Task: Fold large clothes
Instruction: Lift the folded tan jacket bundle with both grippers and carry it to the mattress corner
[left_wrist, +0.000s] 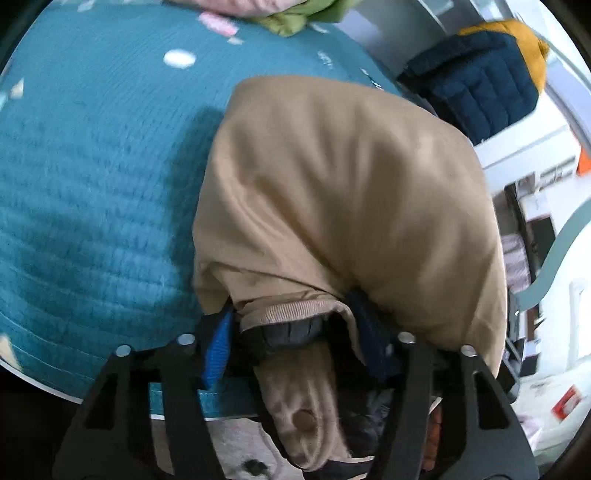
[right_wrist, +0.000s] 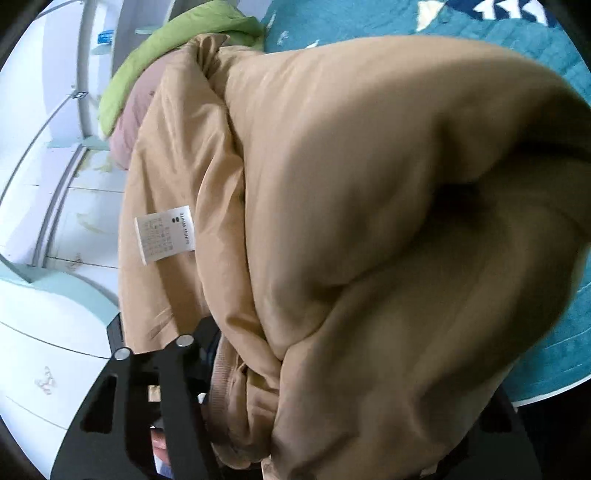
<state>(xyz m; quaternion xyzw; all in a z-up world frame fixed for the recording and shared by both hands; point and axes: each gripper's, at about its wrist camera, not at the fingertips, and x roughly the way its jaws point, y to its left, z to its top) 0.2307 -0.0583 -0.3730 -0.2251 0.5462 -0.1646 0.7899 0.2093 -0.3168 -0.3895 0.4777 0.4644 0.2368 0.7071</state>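
I read this as mid-fold, the garment lifted and being carried over the bed. Nearest to me, my left gripper (left_wrist: 295, 343) has its fingers (left_wrist: 218, 343) set wide with the ribbed cuff (left_wrist: 291, 308) and dark lining of the tan padded jacket (left_wrist: 347, 192) bunched between them; whether they truly pinch it I cannot tell. My right gripper (right_wrist: 236, 354) shows only one finger; the other is buried under fabric, so its state is unclear too, though the jacket drapes right over it.

The jacket (right_wrist: 369, 221) is bulky, smooth-shelled and puffy, hanging in heavy rounded folds, with a white care label (right_wrist: 166, 234) showing on the inside face, so part of it is turned inside out. It will likely sag and slip.

Next, I judge I should lower it onto the teal quilted bedspread (left_wrist: 92, 166), spread flat, then bring one half over. Beyond lie green and pink clothes (left_wrist: 295, 14) and a navy and mustard stack (left_wrist: 480, 74).
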